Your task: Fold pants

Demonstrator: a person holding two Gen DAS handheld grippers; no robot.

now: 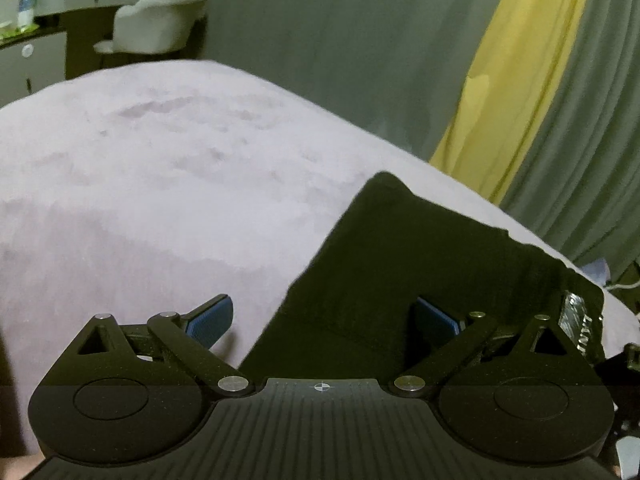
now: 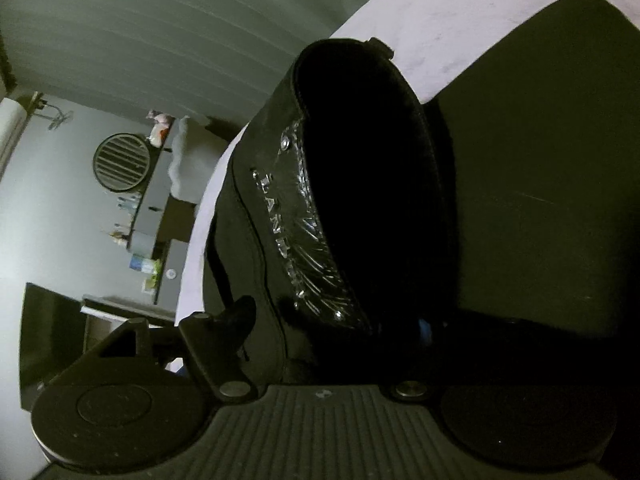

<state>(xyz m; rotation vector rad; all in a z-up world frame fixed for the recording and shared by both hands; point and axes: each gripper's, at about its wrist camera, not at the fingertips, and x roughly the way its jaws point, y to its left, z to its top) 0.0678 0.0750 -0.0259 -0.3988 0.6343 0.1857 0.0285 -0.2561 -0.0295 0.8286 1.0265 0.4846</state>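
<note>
Black pants [image 1: 420, 264] lie on pale bed [image 1: 140, 168], already folded into thick stack. Stack sits ahead and right of left tool [image 1: 324, 320]. Left tool wide, holds nothing: one blue pad [image 1: 212, 320] over bare bed, other pad [image 1: 436, 318] over pants edge. Long side of stack runs away, up and right. Right tool [image 2: 340, 328] right at waistband [image 2: 316, 236]; too dark to tell if it grips. Right tool nearer to waistband, so next fold likely starts there.

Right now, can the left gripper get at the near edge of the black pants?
Probably yes: the left gripper is open, the edge of the black pants lies between its fingers on the bed, and nothing blocks it.
</note>
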